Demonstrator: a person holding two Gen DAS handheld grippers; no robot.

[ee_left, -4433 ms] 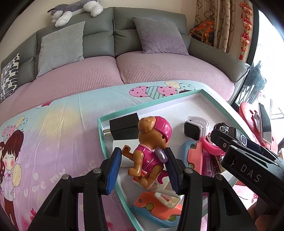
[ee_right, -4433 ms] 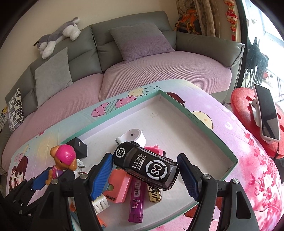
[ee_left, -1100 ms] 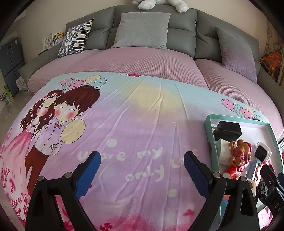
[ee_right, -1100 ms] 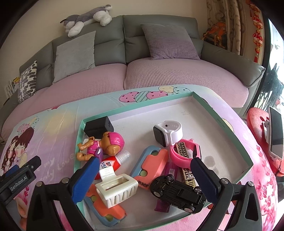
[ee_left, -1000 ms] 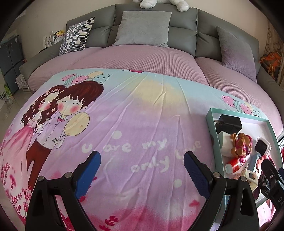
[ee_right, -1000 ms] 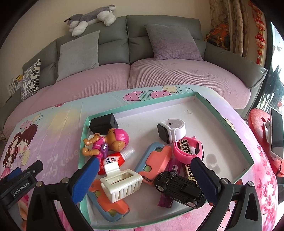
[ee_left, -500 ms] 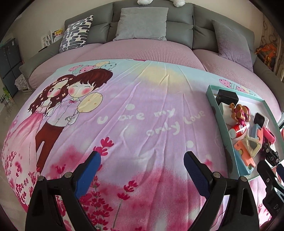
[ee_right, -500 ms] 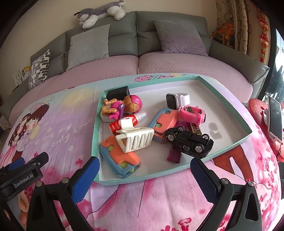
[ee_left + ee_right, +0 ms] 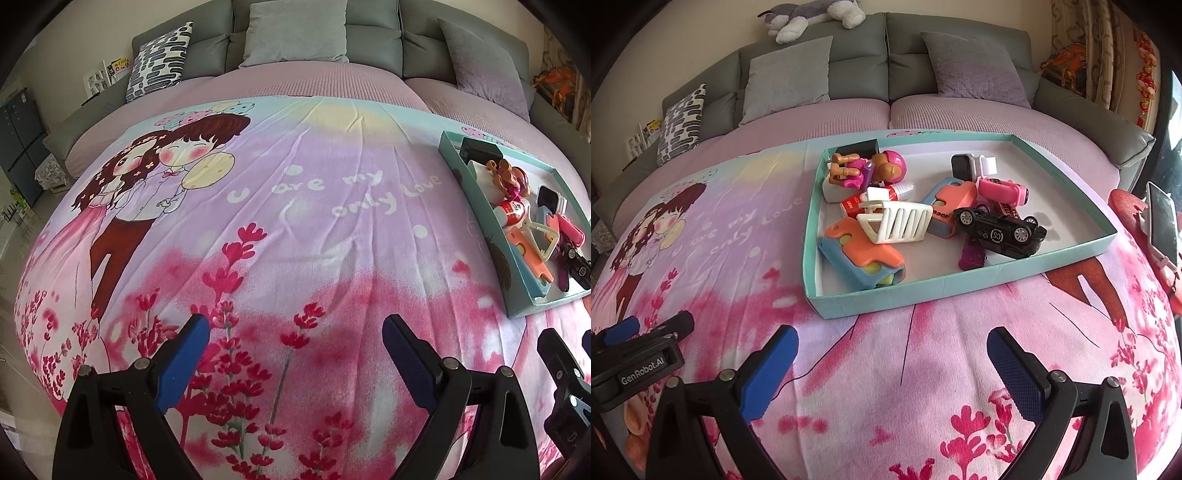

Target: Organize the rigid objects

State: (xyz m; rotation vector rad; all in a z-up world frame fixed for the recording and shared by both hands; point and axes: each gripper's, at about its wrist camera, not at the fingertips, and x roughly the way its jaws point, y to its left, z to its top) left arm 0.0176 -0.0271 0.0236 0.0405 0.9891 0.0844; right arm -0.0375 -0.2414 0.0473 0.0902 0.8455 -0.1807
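Observation:
A teal box lid [image 9: 960,284] lies on the pink cartoon blanket and holds a pink toy dog [image 9: 871,168], a black toy car [image 9: 997,229], a white hair claw [image 9: 897,221], a white smartwatch [image 9: 971,164], a pink watch [image 9: 1004,192], a red tube [image 9: 879,197] and orange-blue cases [image 9: 864,254]. The lid also shows at the right of the left wrist view [image 9: 476,206]. My right gripper [image 9: 892,354] is open and empty, in front of the lid. My left gripper [image 9: 295,343] is open and empty over bare blanket, left of the lid.
A grey sofa [image 9: 886,44] with cushions runs behind the blanket, with a plush husky [image 9: 812,14] on top. A phone [image 9: 1161,225] rests on a red stool at the right. The blanket [image 9: 258,221] spreads wide to the left of the lid.
Both grippers let go of the toy dog and the toy car, which now lie in the lid. Both have pulled back toward the blanket's near edge, open and empty.

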